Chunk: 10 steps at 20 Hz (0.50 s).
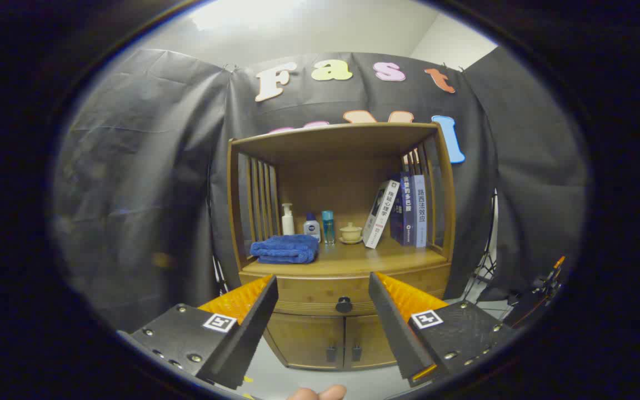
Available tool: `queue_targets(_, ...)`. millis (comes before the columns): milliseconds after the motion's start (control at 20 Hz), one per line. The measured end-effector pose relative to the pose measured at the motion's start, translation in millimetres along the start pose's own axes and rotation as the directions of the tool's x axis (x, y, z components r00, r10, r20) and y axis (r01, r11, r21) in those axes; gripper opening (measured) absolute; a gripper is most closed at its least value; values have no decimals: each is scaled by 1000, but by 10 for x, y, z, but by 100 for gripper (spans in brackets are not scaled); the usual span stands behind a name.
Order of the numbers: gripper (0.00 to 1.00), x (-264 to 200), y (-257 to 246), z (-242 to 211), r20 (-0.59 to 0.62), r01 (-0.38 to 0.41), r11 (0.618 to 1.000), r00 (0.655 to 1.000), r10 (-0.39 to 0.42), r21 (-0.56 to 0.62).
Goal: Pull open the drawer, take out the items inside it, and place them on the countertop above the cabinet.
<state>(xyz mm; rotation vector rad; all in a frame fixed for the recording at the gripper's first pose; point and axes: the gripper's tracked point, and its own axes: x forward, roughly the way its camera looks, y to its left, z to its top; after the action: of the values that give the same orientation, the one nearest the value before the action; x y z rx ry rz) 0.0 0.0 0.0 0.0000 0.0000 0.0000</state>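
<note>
Short of the closed drawer [344, 289], level fingers [253, 319] gape apart, seemingly centred on its knob [344, 304].

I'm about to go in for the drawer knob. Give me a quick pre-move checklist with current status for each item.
1. Drawer shut, needs pulling: ok.
2. Drawer knob in sight, between and beyond the fingers: ok.
3. Gripper open wide enough for the knob: ok.
4. Fingers touching the knob: not ok, they are apart from the wooden cabinet.
5. Free countertop in front of the blue towel, bottles, lidded cup and books: ok.
6. Drawer contents: cannot tell.
</note>
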Motion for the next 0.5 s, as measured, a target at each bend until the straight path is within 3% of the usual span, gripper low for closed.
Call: queue_targets(500,98,4,-66,-54,-8,5,1000,1000,-5,-1)
